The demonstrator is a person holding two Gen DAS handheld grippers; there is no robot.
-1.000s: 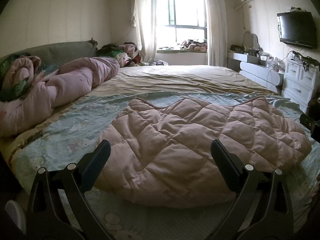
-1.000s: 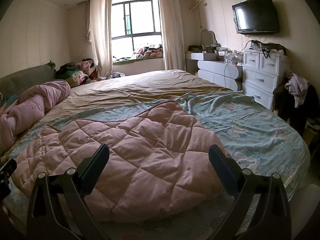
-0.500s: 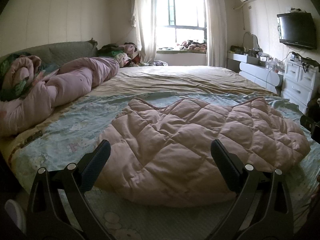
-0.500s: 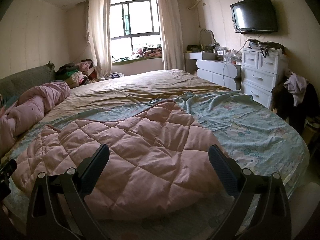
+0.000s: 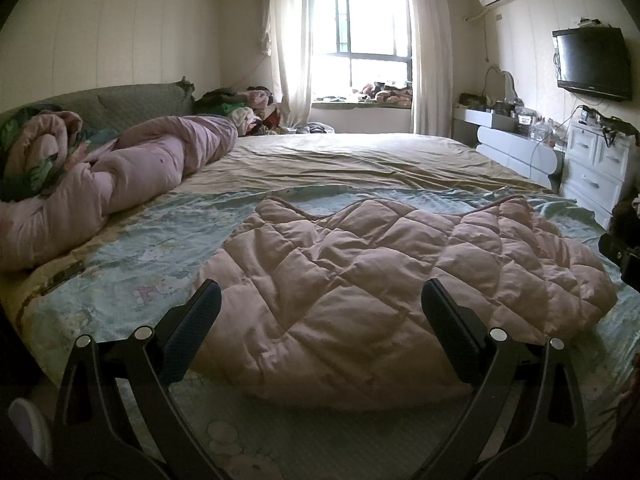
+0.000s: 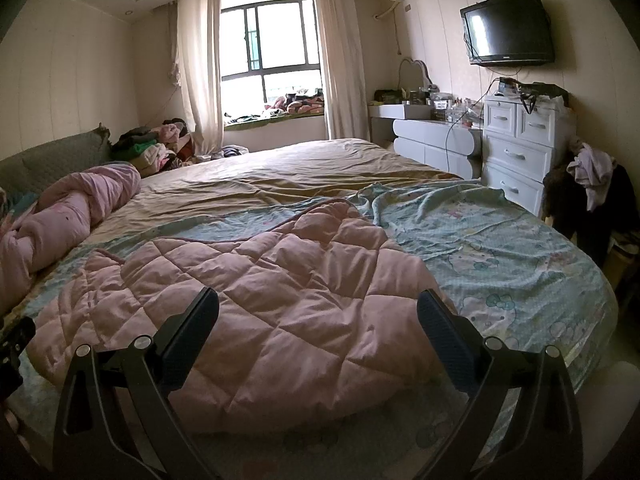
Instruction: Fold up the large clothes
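A pink quilted garment (image 5: 384, 280) lies spread flat on the bed, on a light blue cartoon-print sheet (image 5: 132, 256). My left gripper (image 5: 320, 312) hovers open over the garment's near left part, nothing between its fingers. In the right wrist view the same pink garment (image 6: 272, 296) fills the middle, and my right gripper (image 6: 318, 312) stands open above its near right part, holding nothing. The other gripper shows as a dark piece at the far edge of each view (image 5: 624, 252) (image 6: 12, 344).
A rolled pink duvet (image 5: 120, 176) lies along the left by the grey headboard (image 5: 132, 100). White drawers (image 6: 516, 160) and a wall TV (image 6: 508, 28) are on the right. Clothes hang on a dark chair (image 6: 592, 184). A clothes pile (image 6: 156, 148) sits near the window.
Both grippers have drifted very slightly; the view of the garment shifts a little. The garment lies as before and both grippers stay open.
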